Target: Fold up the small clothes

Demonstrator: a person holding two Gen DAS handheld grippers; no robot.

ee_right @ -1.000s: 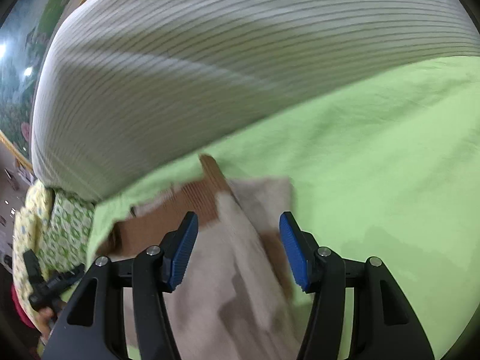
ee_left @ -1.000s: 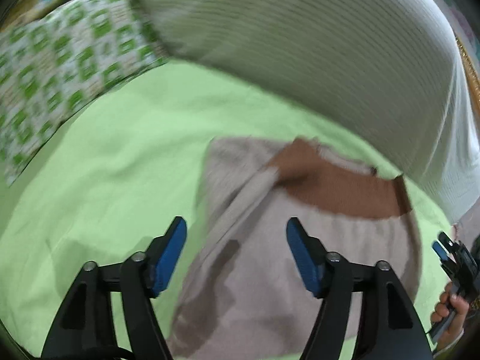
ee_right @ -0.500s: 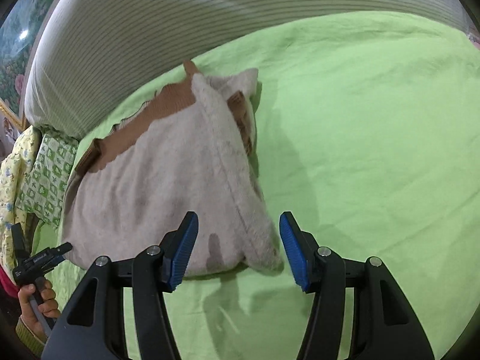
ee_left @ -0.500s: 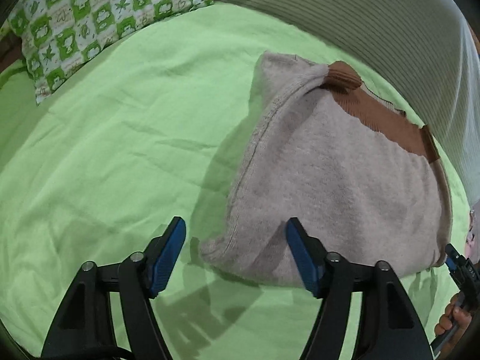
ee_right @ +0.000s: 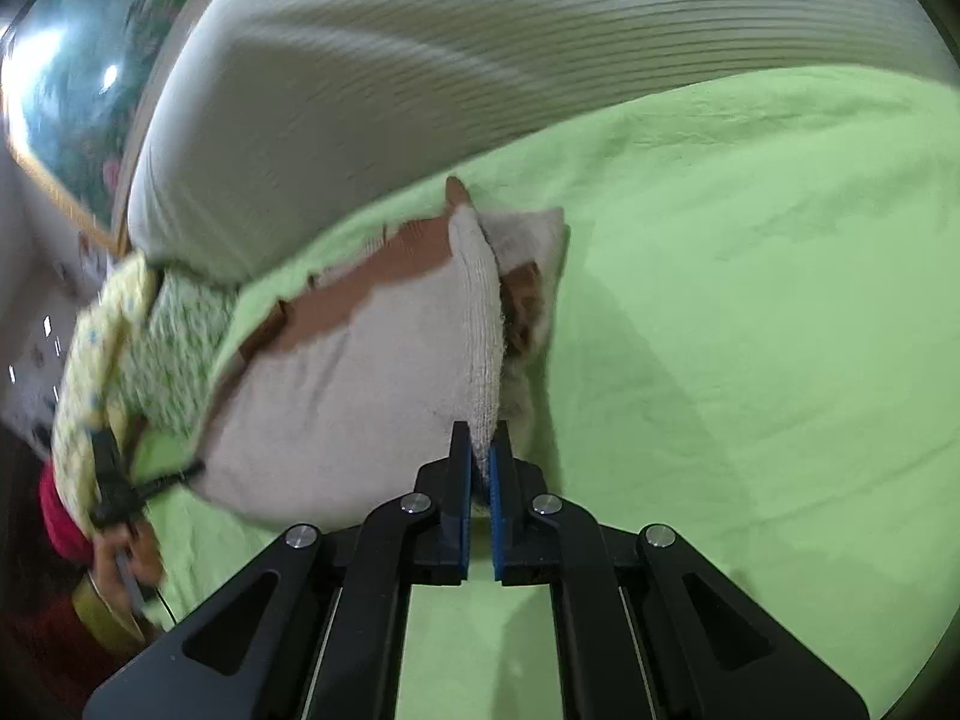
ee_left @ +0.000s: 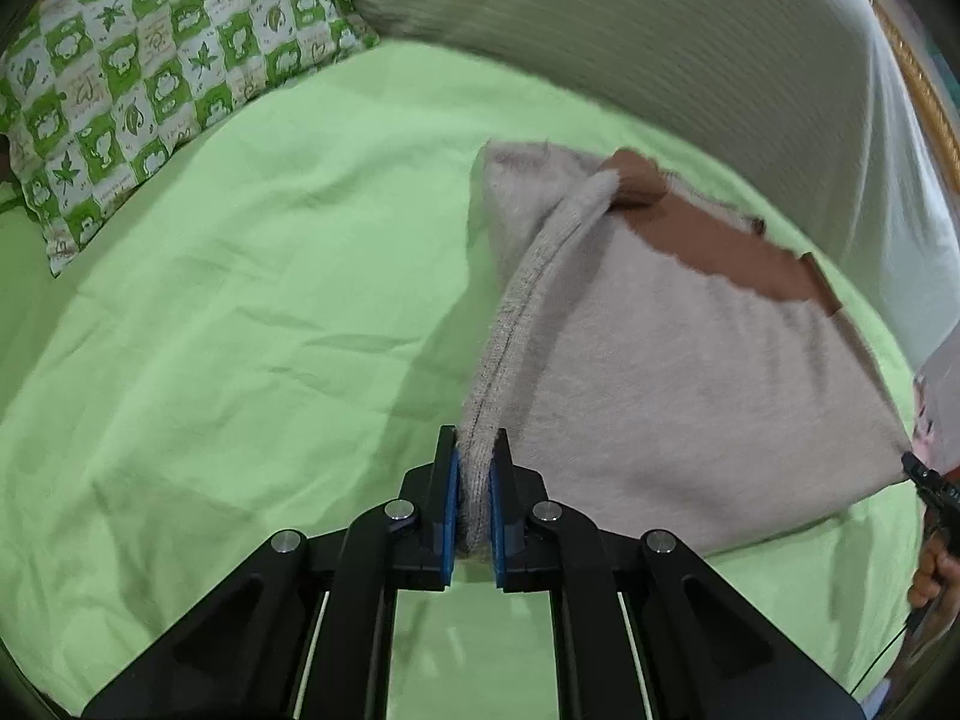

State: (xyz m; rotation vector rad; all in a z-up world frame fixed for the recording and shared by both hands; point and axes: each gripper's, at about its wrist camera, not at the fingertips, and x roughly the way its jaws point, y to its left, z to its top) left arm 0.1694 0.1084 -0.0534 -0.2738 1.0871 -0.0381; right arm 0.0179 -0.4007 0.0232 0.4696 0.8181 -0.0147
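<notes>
Gripping now: both grippers pinch the same beige knit garment (ee_left: 690,396) by its near edge, w/ the near edge held up off the bed.
Left gripper (ee_left: 474,468): jaws together, blue pads (ee_left: 454,504) clamped on the garment's thick ribbed hem; hem runs away from the fingers in a curved ridge.
Right gripper (ee_right: 480,462): jaws together too, clamped on the opposite near corner of the garment (ee_right: 360,396); only a thin bit of cloth between the pads.
Garment: beige/grey fuzzy knit w/ brown band (ee_left: 732,258) across the far end; near edge raised, cloth stretched taut between the 2 grippers; far end down on the sheet, close to the headboard. Part of it looks doubled under near the brown bit in the right wrist view, can't tell how exactly.
Sheet: light green bedsheet (ee_left: 240,330), wrinkled, under everything; garment's shadow falls on it beside the cloth.
Pillow: green-and-white checked pillow (ee_left: 132,90) w/ leaf & animal prints, far left corner in left wrist view, well apart from the garment.
Headboard: big pale striped padded headboard (ee_right: 450,78) along the far side of the bed, blurred.
Hands: person's hand (ee_right: 129,558) seen at the edge of the right wrist view, holding the other gripper's handle.
</notes>
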